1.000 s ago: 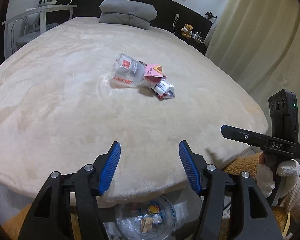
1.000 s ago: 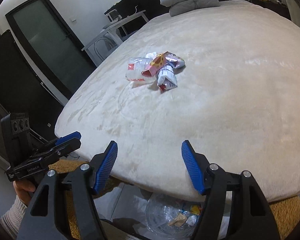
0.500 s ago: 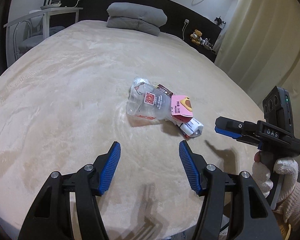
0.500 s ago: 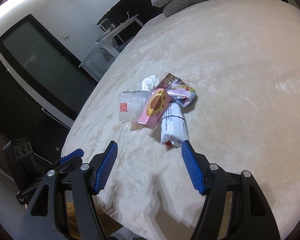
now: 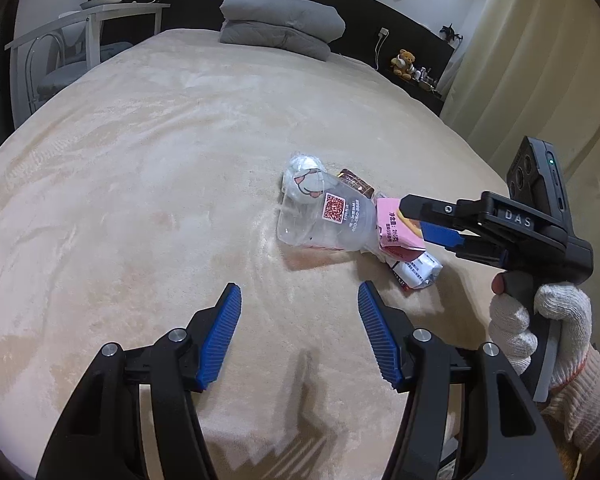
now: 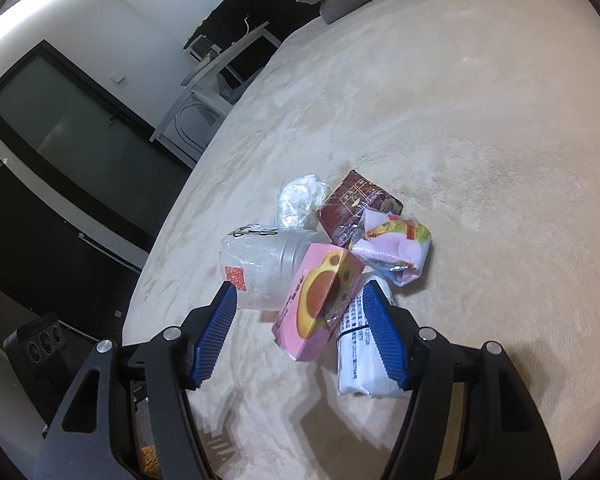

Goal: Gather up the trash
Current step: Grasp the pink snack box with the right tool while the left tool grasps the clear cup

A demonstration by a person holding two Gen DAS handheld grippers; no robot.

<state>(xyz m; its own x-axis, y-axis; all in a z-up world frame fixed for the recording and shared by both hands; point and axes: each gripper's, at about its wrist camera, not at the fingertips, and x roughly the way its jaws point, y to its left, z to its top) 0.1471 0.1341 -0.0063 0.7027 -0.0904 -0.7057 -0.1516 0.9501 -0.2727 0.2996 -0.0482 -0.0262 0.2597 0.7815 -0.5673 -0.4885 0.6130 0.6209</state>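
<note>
A small heap of trash lies on the beige bed (image 5: 140, 160): a clear plastic cup (image 5: 324, 220) (image 6: 260, 272) on its side, a pink carton (image 5: 396, 232) (image 6: 320, 300), a white packet (image 5: 418, 270) (image 6: 358, 356), a brown wrapper (image 6: 354, 204), a colourful wrapper (image 6: 396, 248) and crumpled white plastic (image 6: 300, 196). My left gripper (image 5: 299, 292) is open and empty, a short way in front of the cup. My right gripper (image 6: 299, 292) (image 5: 420, 220) is open just above the pink carton, which shows between its fingers; the pads do not press on it.
Grey pillows (image 5: 280, 24) lie at the head of the bed. A white desk and chair (image 5: 80, 20) stand to the left, cream curtains (image 5: 540, 60) to the right, and a dark door (image 6: 60, 120) lies beyond the bed's left edge. A gloved hand (image 5: 540, 320) holds the right gripper.
Both grippers have moved forward from the bed's edge to the trash heap. The clear bin below the edge has left view. The right gripper has come over the pink carton.
</note>
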